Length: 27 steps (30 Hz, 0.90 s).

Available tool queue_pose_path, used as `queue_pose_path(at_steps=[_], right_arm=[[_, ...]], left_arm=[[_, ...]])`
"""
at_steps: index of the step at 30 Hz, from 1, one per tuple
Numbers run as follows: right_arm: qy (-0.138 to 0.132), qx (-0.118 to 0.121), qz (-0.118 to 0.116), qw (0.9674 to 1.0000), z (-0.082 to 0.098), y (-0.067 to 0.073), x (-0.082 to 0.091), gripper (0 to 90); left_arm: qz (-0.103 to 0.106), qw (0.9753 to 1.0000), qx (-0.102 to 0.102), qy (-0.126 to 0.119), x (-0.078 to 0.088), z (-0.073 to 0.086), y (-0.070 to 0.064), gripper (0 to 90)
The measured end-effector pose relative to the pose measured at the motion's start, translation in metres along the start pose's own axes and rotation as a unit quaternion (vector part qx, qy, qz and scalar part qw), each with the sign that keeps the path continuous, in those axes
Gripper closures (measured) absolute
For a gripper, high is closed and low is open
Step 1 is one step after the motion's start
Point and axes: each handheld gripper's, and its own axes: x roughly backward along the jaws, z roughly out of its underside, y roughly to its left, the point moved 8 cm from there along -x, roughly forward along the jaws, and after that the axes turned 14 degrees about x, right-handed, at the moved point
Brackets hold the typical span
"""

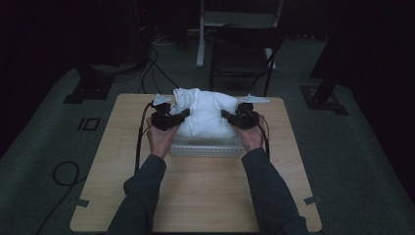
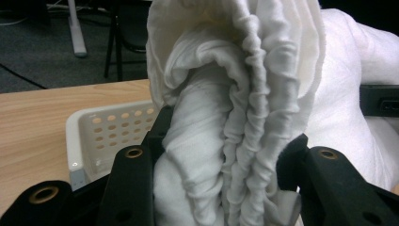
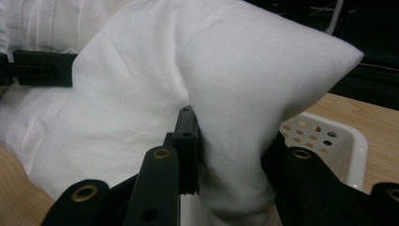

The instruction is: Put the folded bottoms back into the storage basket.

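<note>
A white pillow (image 1: 205, 113) in its case sits in a white perforated basket (image 1: 205, 150) at the table's middle. My left gripper (image 1: 182, 115) is shut on the pillow's left end, where the bunched, gathered case opening (image 2: 235, 141) is squeezed between the two black jaws. My right gripper (image 1: 226, 114) is shut on the pillow's right end, pinching a fold below the pointed corner (image 3: 329, 56). In the right gripper view the pillow (image 3: 141, 94) spreads to the left with the left gripper's jaw (image 3: 42, 68) pressed on its far side.
The wooden table (image 1: 195, 196) has bare room in front of the basket and at both sides. The basket's holed wall (image 2: 117, 127) and rim (image 3: 348, 136) show beside the jaws. A dark chair (image 1: 244, 54) and cables (image 1: 151, 63) lie on the floor beyond the table.
</note>
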Motion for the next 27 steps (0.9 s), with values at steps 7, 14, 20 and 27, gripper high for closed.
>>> queue_pose_path(at_steps=[7, 14, 20, 27], right_arm=[[0.003, -0.002, 0.002, 1.0000, 0.002, -0.001, -0.004, 69.8], [0.006, -0.005, 0.006, 1.0000, 0.005, -0.002, -0.007, 69.8], [0.012, -0.007, 0.008, 0.9999, 0.009, -0.002, -0.012, 69.8], [0.017, -0.010, 0.012, 0.9997, 0.011, -0.004, -0.016, 69.8]], left_arm=[[-0.001, 1.0000, 0.002, 0.002, -0.004, 0.001, 0.003, 54.2], [-0.005, 0.9999, 0.007, 0.008, -0.009, 0.003, 0.006, 54.3], [-0.008, 0.9999, 0.005, 0.011, -0.015, 0.005, 0.010, 54.3], [-0.016, 0.9998, 0.006, 0.011, -0.022, 0.008, 0.013, 54.3]])
